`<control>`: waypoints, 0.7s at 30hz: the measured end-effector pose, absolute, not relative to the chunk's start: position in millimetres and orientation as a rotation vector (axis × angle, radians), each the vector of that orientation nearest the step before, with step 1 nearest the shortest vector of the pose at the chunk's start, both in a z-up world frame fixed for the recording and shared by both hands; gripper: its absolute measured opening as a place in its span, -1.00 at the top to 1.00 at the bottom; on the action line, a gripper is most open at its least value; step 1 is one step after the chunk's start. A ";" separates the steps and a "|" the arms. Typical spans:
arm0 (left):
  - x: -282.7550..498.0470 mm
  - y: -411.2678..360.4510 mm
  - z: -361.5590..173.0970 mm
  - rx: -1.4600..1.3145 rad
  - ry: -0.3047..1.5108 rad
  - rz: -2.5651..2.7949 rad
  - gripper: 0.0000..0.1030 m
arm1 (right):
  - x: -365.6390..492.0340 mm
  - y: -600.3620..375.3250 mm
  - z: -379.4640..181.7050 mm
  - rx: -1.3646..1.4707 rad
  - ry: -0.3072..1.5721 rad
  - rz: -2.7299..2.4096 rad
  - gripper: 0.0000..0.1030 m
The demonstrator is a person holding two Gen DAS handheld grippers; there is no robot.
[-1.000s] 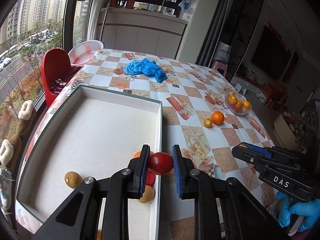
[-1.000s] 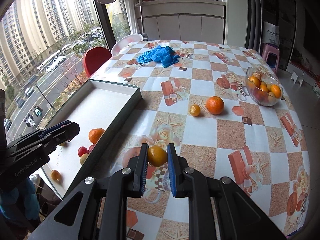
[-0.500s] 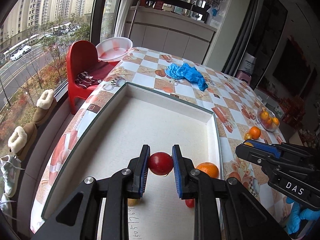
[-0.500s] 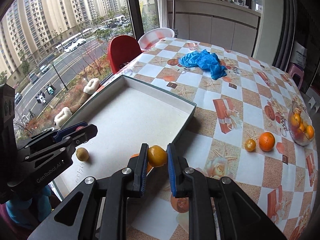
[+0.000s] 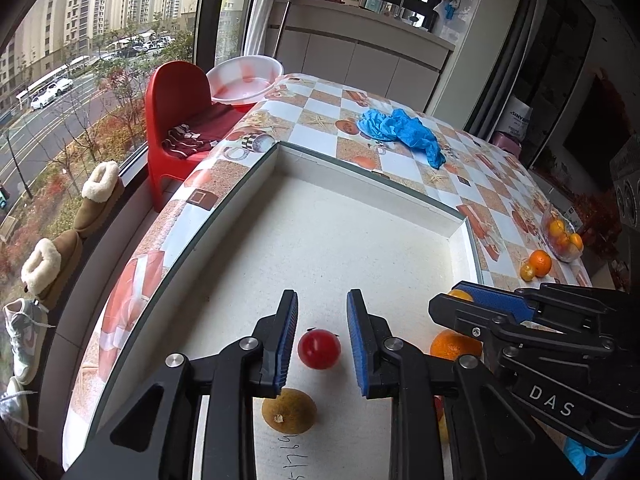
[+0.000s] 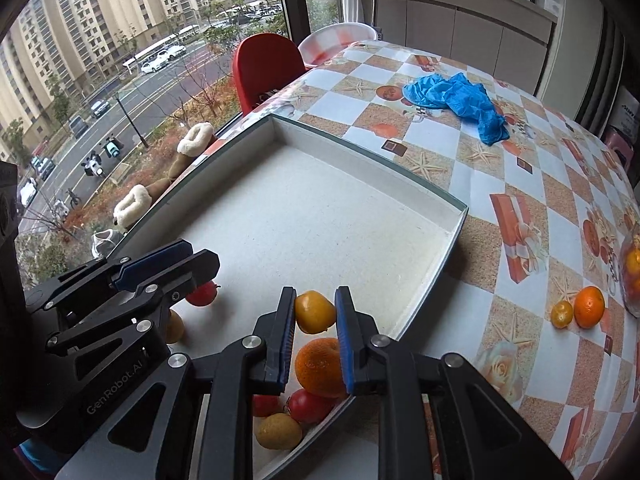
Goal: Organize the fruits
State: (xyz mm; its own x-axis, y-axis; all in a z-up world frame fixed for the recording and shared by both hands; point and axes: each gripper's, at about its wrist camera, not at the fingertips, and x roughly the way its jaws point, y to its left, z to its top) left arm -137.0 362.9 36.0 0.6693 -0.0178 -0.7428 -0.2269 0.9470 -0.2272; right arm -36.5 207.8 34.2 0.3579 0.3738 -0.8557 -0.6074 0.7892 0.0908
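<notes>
My left gripper point(image 5: 321, 294) hangs low over the white tray point(image 5: 360, 172) and its jaws are opening. A red fruit point(image 5: 319, 349) lies on the tray floor between them, with a gap on each side. My right gripper point(image 6: 315, 290) hovers over the tray's near right corner. Its jaws are starting to open, but the pads still touch a yellow-orange fruit point(image 6: 315, 312). Under it rest an orange point(image 6: 320, 368), a red fruit point(image 6: 308, 404) and a yellow fruit point(image 6: 278, 430). A brownish fruit point(image 5: 289, 410) lies by the left finger.
On the checkered table to the right are an orange point(image 6: 589, 306), a small yellow fruit point(image 6: 562, 314) and a glass bowl point(image 5: 564, 236) of fruit. Blue gloves point(image 5: 400, 130) lie beyond the tray. A red chair point(image 5: 172, 112) and a basin point(image 5: 244, 80) stand by the window.
Both grippers moved left over the tray and sank. The left jaws opened and the red fruit dropped from between the pads to the tray floor. The right gripper still carries the yellow-orange fruit.
</notes>
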 end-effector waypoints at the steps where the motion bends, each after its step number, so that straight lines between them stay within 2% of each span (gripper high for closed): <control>1: -137.8 364.3 35.4 -0.314 0.835 0.149 -0.30 | -35.9 205.8 35.1 -0.267 1.016 0.620 0.47; 2: -140.1 366.3 36.0 -0.311 0.829 0.182 -0.44 | -34.7 202.9 36.8 -0.265 1.009 0.609 0.35; 3: -142.3 368.5 36.3 -0.314 0.819 0.193 -0.56 | -33.2 198.9 38.6 -0.260 1.002 0.595 0.06; 4: -143.7 370.6 36.7 -0.326 0.816 0.186 -0.56 | -31.8 194.0 40.6 -0.259 0.990 0.568 -0.11; 5: -144.4 372.2 36.5 -0.339 0.823 0.179 -0.56 | -30.3 187.4 42.9 -0.252 0.975 0.542 -0.49; 6: -143.7 373.1 35.3 -0.345 0.836 0.179 -0.56 | -28.3 179.9 45.8 -0.230 0.959 0.530 -0.74; 10: -146.6 363.2 39.3 -0.315 0.838 0.185 -0.56 | -25.4 143.5 51.3 -0.188 0.918 0.455 -0.89; 11: -147.2 358.1 42.0 -0.307 0.834 0.176 -0.56 | -24.9 132.5 50.2 -0.183 0.913 0.434 -1.00; 19: -145.4 272.0 69.1 -0.193 0.817 -0.016 -0.58 | -14.8 22.0 13.5 -0.149 0.989 0.210 -1.00; 20: -144.6 255.6 69.9 -0.165 0.820 -0.051 -0.69 | -14.0 5.9 8.2 -0.139 0.999 0.173 -1.00; 21: -144.6 239.0 70.5 -0.137 0.820 -0.083 -1.00 | -14.3 -10.2 3.9 -0.129 1.003 0.134 -1.00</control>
